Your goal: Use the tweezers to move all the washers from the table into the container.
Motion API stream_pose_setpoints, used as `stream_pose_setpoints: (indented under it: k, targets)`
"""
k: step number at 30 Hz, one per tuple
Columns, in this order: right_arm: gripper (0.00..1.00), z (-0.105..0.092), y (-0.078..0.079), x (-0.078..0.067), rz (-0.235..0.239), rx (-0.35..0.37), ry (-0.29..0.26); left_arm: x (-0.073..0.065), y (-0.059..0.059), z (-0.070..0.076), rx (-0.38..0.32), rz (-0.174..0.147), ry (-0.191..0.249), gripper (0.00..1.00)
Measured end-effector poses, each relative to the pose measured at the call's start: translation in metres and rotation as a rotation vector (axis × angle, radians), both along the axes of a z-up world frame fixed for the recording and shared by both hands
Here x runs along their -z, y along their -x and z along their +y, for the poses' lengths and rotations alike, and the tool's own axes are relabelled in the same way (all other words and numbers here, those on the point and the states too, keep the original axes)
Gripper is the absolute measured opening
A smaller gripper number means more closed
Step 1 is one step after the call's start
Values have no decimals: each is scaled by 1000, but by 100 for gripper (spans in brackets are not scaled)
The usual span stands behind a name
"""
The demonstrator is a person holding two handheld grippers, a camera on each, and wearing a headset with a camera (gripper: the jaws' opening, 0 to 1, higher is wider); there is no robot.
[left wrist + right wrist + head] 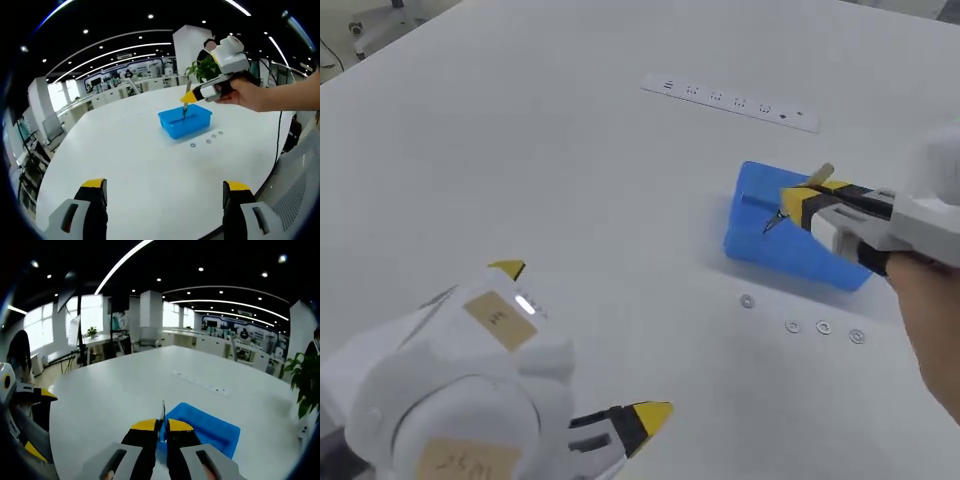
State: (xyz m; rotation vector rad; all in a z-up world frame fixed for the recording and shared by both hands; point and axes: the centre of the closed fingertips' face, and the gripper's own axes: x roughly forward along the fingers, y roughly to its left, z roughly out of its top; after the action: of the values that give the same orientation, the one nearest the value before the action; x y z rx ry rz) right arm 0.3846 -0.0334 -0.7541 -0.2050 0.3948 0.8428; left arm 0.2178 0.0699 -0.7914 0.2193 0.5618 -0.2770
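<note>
Over blue container [760, 255], my right gripper [804, 206] clamps tweezers [775, 222] (washer in tips? cannot tell). Four washers [792, 326] left on tabletop [570, 150] beside it. Left gripper [582, 340] wide, idle.

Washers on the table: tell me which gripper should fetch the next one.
Right. The right gripper holds the tweezers over the container, near the washers; the left gripper is open, farther off.

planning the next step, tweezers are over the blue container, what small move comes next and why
Probably swing the right gripper, shut on the tweezers above the blue container, down toward the nearest washer: four washers lie on the table beside it.
</note>
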Motion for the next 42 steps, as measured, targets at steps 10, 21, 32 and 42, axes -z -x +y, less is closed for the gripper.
stream_pose_setpoints:
  k: [10, 21, 32, 42]
  targets:
    - [2, -1, 16, 20, 66, 1, -3, 1, 0, -1, 5, 3, -7, 99]
    - [3, 0, 25, 40, 109, -8, 19, 1, 0, 2, -11, 9, 10, 99]
    - [3, -3, 25, 53, 133, -3, 32, 3, 0, 1, -5, 19, 4, 99]
    - [2, -2, 26, 59, 128, -9, 42, 6, 1, 1, -1, 28, -12, 99]
